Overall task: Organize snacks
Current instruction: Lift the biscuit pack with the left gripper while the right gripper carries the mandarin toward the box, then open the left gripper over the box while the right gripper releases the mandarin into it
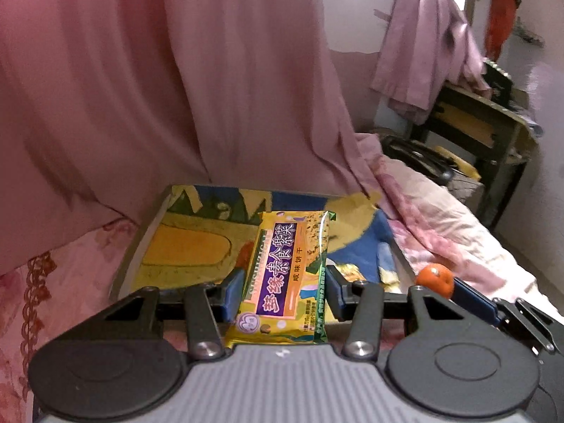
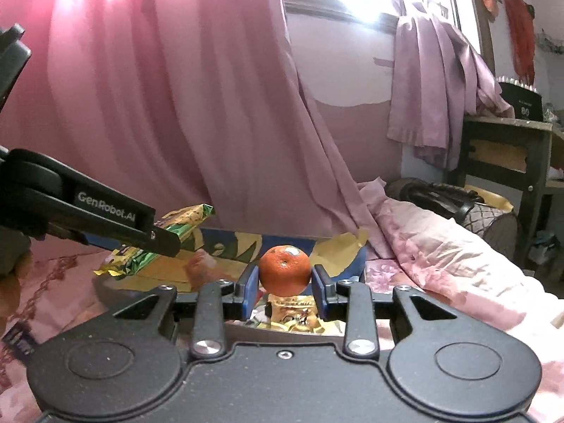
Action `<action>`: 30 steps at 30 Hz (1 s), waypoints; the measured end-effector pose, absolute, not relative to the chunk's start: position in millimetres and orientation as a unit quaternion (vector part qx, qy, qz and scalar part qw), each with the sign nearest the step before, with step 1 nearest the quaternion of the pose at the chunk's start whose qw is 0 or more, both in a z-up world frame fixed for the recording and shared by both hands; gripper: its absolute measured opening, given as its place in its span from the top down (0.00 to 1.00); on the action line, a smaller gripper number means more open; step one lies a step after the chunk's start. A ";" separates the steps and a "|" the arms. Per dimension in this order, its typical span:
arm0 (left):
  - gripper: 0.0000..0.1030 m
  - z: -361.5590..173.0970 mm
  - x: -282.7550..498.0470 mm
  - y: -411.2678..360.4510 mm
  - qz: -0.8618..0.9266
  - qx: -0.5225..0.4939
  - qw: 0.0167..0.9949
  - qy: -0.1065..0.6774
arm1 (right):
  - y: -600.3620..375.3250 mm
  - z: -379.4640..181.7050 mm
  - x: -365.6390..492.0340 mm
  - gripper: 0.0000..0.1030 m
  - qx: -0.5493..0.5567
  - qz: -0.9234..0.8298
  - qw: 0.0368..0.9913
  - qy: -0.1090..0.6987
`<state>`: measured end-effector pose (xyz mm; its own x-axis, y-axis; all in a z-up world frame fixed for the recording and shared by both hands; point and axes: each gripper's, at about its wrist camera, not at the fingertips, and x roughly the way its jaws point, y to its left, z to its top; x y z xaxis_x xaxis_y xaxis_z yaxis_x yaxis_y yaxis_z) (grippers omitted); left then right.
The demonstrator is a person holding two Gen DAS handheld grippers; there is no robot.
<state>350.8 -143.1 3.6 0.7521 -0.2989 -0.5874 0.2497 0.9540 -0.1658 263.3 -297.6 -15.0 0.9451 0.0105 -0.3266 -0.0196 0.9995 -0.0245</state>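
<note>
The left gripper (image 1: pixel 285 290) has its blue pads closed against the long sides of a yellow biscuit packet (image 1: pixel 287 271), which sits lengthwise between them in the lower middle of the left wrist view. Gripping across the narrow width keeps the flat packet level and lets it be laid down flat. It hangs above a tray (image 1: pixel 197 243) with a bright yellow and blue cartoon picture, which rests on a pink flowered bedspread (image 1: pixel 458 232). Most likely the packet is held here because the tray is where snacks are being gathered.

The right gripper (image 2: pixel 284 283) pinches a small orange (image 2: pixel 284 269) at the centre of its own view, pads pressing on opposite sides at its widest part, a sensible hold for a round thing that would otherwise roll. In the left wrist view the same orange shows at the right edge, just beyond the tray's near right corner. Below it, in the lower middle of the right wrist view, lie gold-wrapped sweets (image 2: pixel 294 312) on the tray, so the orange seems meant for that corner, apart from the packet. A pink curtain (image 1: pixel 176 70) fills the upper left behind everything.
</note>
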 end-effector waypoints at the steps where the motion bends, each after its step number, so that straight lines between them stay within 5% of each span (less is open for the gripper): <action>1: 0.50 1.0 356.1 -143.8 -0.140 -0.041 0.936 0.321 | -298.1 -17.9 269.4 0.66 -0.013 0.009 0.986 0.167; 30: 0.49 -59.6 407.4 -121.4 -0.058 -0.076 0.928 0.361 | -276.0 -70.2 332.1 0.66 -0.022 0.056 0.968 0.243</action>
